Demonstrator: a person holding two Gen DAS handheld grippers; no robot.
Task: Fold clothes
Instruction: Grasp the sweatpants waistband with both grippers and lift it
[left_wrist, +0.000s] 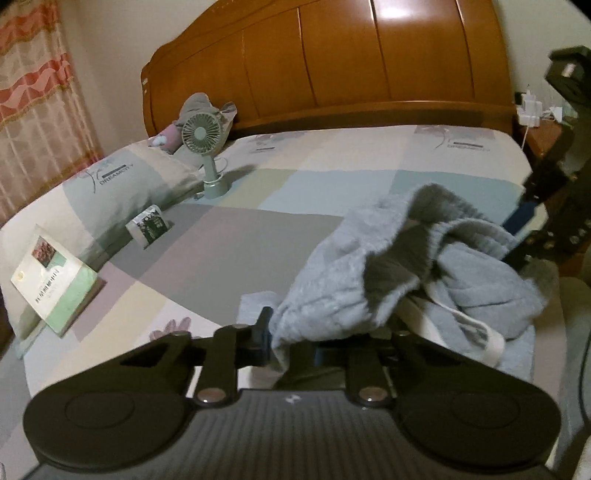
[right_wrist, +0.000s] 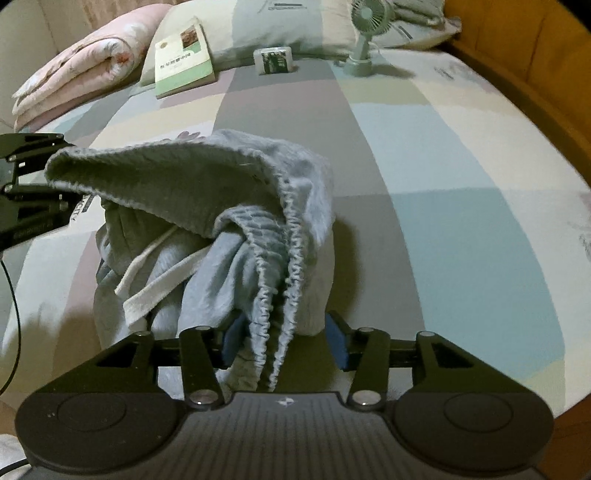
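Grey fleece trousers (right_wrist: 207, 229) lay bunched on the patchwork bed (right_wrist: 461, 206), well short of the small desk fan (right_wrist: 364, 33) standing near the pillow. Left of the heap, as the right wrist view showed it, the left gripper (left_wrist: 280, 343) was clamped on one end of the ribbed waistband, holding that edge lifted. The band ran from there across to the right gripper (right_wrist: 282, 341), whose blue pads stood either side of the gathered elastic without clearly pressing it, so its jaws looked part open. Both grippers were at the garment; the waistband's long axis spanned between them, which any spreading pull would likely follow.
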